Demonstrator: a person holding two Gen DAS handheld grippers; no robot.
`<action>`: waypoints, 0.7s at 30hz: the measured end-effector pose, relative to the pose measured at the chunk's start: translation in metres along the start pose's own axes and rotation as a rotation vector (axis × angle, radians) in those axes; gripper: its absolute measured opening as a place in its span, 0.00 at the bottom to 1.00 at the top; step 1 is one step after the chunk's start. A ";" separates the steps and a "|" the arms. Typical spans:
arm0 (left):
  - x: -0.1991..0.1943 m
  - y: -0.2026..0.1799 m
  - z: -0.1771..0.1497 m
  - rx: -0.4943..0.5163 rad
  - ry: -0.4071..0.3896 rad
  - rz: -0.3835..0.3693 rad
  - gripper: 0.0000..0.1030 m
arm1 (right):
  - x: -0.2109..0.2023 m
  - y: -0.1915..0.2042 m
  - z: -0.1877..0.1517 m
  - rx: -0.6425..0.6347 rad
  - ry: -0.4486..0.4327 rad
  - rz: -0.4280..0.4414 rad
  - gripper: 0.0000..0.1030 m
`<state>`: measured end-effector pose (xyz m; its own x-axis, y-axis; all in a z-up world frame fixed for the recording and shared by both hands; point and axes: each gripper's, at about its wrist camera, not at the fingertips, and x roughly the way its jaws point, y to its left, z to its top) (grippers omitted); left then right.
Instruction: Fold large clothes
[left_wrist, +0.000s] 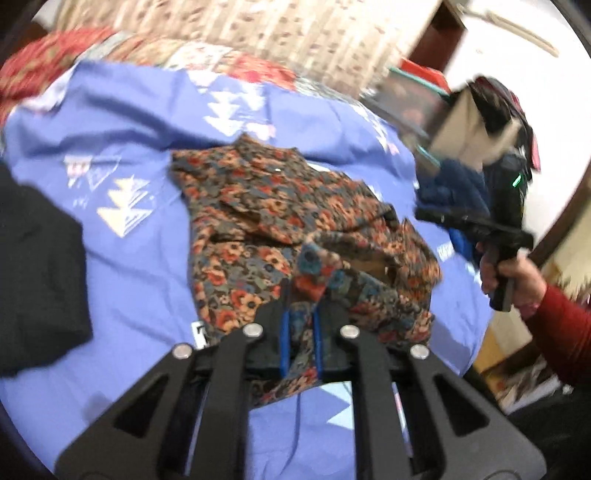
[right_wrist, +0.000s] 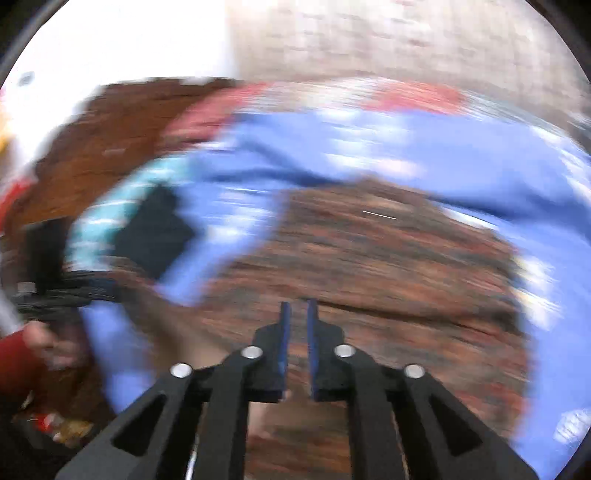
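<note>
My left gripper (left_wrist: 301, 295) is pinching a bunched-up edge of the flowery shirt (left_wrist: 273, 214), which lies crumpled in the middle of the blue bedsheet (left_wrist: 140, 280). My right gripper (right_wrist: 299, 314) has its blue fingers (right_wrist: 285, 332) close together with only a thin gap and nothing between them, and its view is very blurry. A black cloth (left_wrist: 37, 273) lies on the sheet to the left of the shirt.
</note>
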<state>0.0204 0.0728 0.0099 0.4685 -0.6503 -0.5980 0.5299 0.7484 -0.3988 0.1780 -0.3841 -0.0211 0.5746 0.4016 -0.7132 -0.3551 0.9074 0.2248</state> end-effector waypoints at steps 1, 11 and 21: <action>0.002 0.004 0.000 -0.021 -0.003 0.005 0.10 | 0.002 -0.035 -0.006 0.069 0.030 -0.075 0.57; 0.018 0.034 0.005 -0.228 -0.024 0.062 0.10 | 0.023 -0.133 -0.047 0.274 0.140 -0.056 0.55; 0.086 0.087 0.025 -0.383 0.143 0.242 0.10 | 0.014 -0.142 -0.062 0.350 0.088 -0.274 0.28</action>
<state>0.1240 0.0784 -0.0591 0.4304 -0.4473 -0.7840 0.1065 0.8877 -0.4480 0.1908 -0.5154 -0.1043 0.5424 0.1423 -0.8280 0.0810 0.9721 0.2201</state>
